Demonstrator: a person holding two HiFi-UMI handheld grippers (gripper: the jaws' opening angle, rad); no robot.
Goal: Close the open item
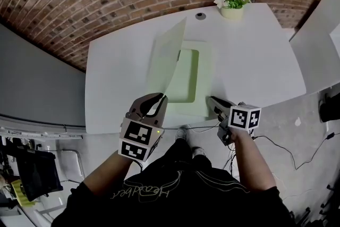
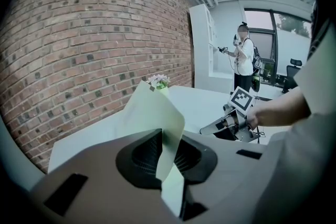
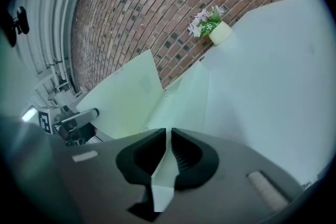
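Observation:
A pale green folder lies open on the white table (image 1: pixel 114 82). Its lower leaf (image 1: pixel 190 81) rests flat and its upper leaf (image 1: pixel 168 56) stands raised, tilted to the left. My left gripper (image 1: pixel 161 98) is shut on the near corner of the raised leaf (image 2: pixel 155 110), which passes between the left gripper (image 2: pixel 168 136) pads. My right gripper (image 1: pixel 211 99) is shut on the near edge of the flat leaf (image 3: pixel 184 105), and the sheet runs between the right gripper (image 3: pixel 168 136) pads. From the right gripper view the raised leaf (image 3: pixel 123 99) shows at the left.
A pot of pale flowers (image 1: pixel 232 1) stands at the table's far edge, next to a round cable hole (image 1: pixel 200 16). A brick wall runs behind the table. A white cabinet (image 1: pixel 319 34) is at the right. Cables lie on the floor (image 1: pixel 276 143). A person (image 2: pixel 243 57) stands farther back.

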